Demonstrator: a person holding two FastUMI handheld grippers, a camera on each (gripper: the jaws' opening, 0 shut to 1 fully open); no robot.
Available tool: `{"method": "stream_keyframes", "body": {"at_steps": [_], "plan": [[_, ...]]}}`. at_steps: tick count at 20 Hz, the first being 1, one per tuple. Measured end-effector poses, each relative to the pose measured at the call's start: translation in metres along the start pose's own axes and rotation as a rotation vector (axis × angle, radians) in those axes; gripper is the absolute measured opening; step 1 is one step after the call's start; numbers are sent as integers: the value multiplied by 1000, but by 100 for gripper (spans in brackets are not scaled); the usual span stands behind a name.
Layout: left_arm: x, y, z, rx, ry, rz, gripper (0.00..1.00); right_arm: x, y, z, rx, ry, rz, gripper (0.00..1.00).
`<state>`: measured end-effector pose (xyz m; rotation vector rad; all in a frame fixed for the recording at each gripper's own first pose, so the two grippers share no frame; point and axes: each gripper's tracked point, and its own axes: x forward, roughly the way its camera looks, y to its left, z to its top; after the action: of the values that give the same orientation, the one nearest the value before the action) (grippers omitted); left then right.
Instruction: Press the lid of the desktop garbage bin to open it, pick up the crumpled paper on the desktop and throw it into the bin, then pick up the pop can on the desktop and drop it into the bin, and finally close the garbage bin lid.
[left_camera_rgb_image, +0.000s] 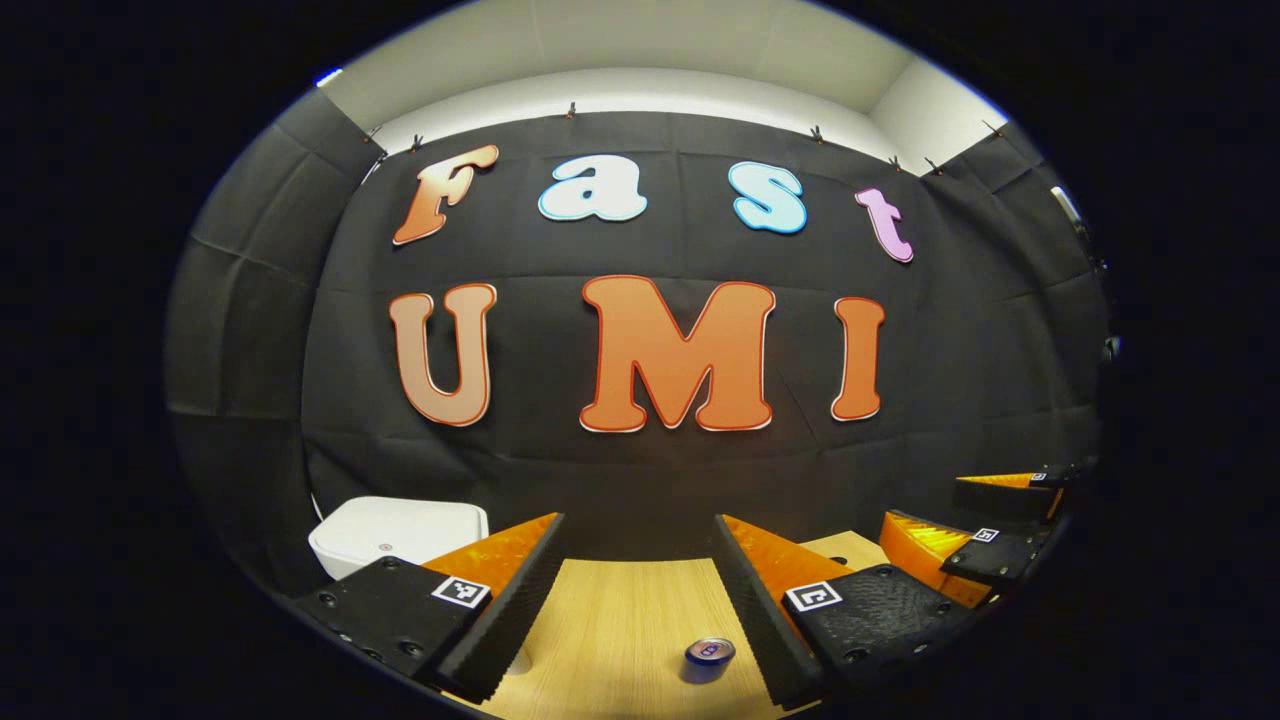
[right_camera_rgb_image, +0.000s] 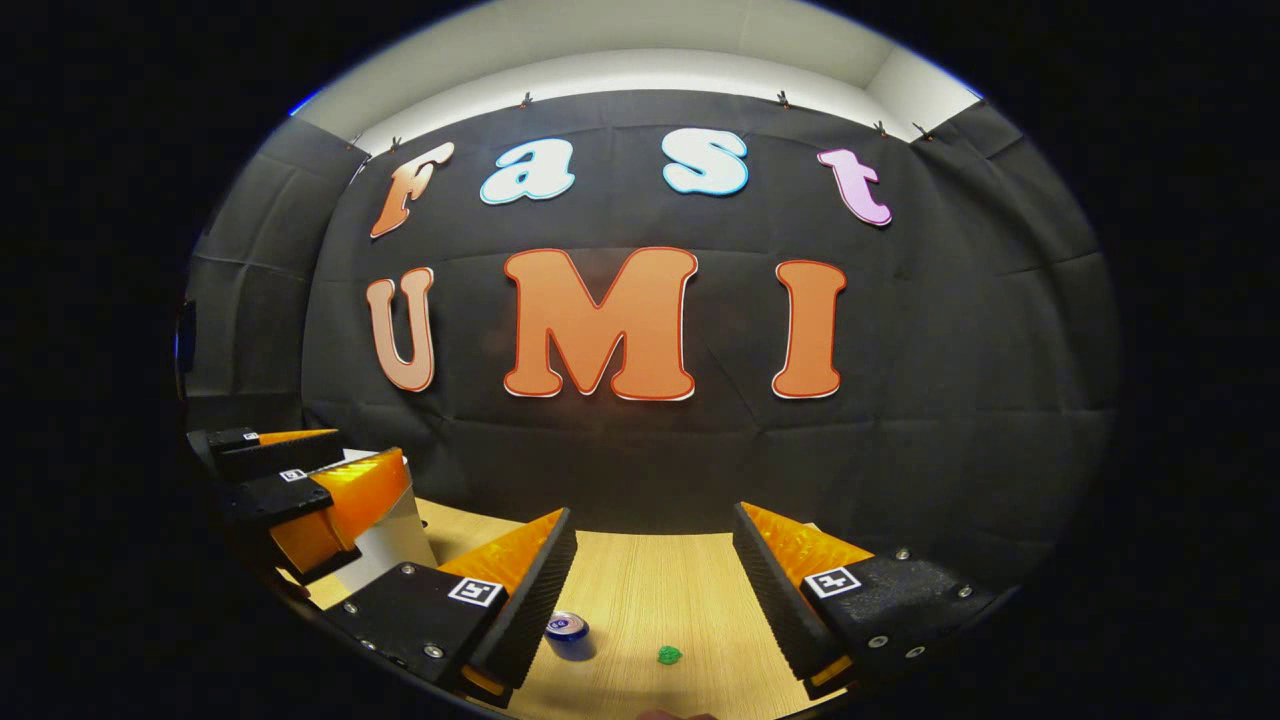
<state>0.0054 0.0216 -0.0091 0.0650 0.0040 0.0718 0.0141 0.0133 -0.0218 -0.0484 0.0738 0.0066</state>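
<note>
Progress: nothing done yet | white rounded plastic bin (left_camera_rgb_image: 398, 535) lid down, ahead-left of my left gripper (left_camera_rgb_image: 640, 610), wide, empty | blue pop can (right_camera_rgb_image: 568, 634) and small green crumpled paper (right_camera_rgb_image: 669, 655) on wooden desktop (right_camera_rgb_image: 650, 590) between my right gripper's (right_camera_rgb_image: 650, 600) wide, empty fingers | all four steps remain.

In the left gripper view, the bin (left_camera_rgb_image: 398, 535) is sitting on the table (left_camera_rgb_image: 620, 620) at the far left, close to the back wall. The can (left_camera_rgb_image: 709, 657) is standing on the table to its right (nearer the camera). In the right gripper view, the crumpled paper (right_camera_rgb_image: 669, 655) is lying right of the can (right_camera_rgb_image: 568, 632), a bit apart.
</note>
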Motion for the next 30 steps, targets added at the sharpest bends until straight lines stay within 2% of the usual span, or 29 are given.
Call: {"method": "stream_keyframes", "body": {"at_steps": [6,8,10,12,13,14,15,19,20,23,26,30], "plan": [[2,16,-1,-7,0,34,90,2,1,-3,-3,7,2,93],[2,23,-1,-3,4,48,89,2,2,-6,-2,15,0,93],[7,35,0,6,6,63,82,1,1,-6,-2,18,-1,93],[9,52,0,-5,13,91,63,1,1,-8,-3,20,-2,93],[11,61,0,-4,19,108,58,2,1,-8,-3,23,-3,93],[14,74,0,-2,26,131,49,2,2,-8,-1,25,-3,93],[13,87,-2,0,34,157,46,2,2,-9,1,28,-3,93],[15,144,-11,-3,78,269,9,2,5,-13,3,37,2,93],[20,156,-15,-10,96,276,0,3,6,-14,2,38,4,93],[30,196,-32,-49,169,308,0,3,9,-15,-1,44,8,93],[36,230,-57,-129,237,333,0,3,10,-18,-1,48,5,93],[49,246,-93,-130,332,335,0,2,8,-21,0,55,-1,93]]}}
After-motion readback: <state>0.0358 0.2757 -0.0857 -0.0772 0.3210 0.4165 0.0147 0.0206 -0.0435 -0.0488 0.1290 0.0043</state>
